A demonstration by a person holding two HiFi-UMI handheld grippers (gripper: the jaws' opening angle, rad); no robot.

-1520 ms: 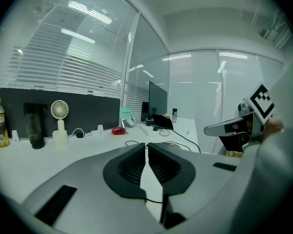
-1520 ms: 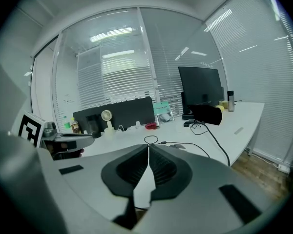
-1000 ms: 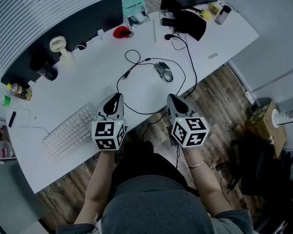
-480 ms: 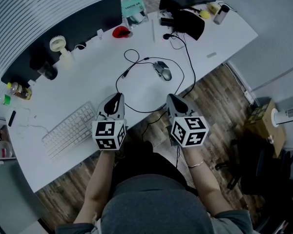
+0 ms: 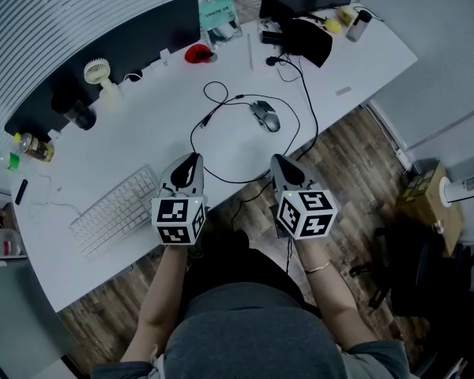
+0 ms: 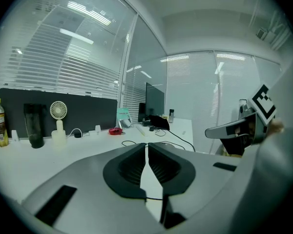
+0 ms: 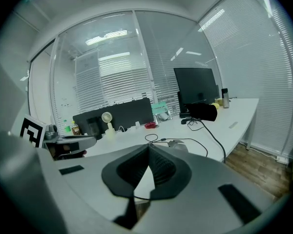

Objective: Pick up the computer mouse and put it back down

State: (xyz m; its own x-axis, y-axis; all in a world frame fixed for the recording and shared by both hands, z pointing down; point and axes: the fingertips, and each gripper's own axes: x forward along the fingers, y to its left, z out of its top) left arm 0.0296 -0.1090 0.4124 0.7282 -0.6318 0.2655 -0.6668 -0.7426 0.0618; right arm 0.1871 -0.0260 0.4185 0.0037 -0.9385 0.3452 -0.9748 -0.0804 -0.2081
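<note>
Item: computer mouse (image 5: 265, 115), wired, lying on the white tabletop (image 5: 158, 133), well ahead of both tools and untouched. Left tool (image 5: 191, 159) and right tool (image 5: 277, 159): jaws pressed together, empty, poised at the near edge, apparently a ready stance before reaching.

A long white desk (image 5: 142, 133) stands on a wood-plank floor (image 5: 355, 152). A dark screen (image 5: 134, 42) lines its far left edge, with slatted blinds (image 5: 55, 6) behind. Glass walls (image 7: 117, 67) show bright strip lights (image 6: 77, 35). A black chair (image 5: 415, 263) stands at the right.
</note>
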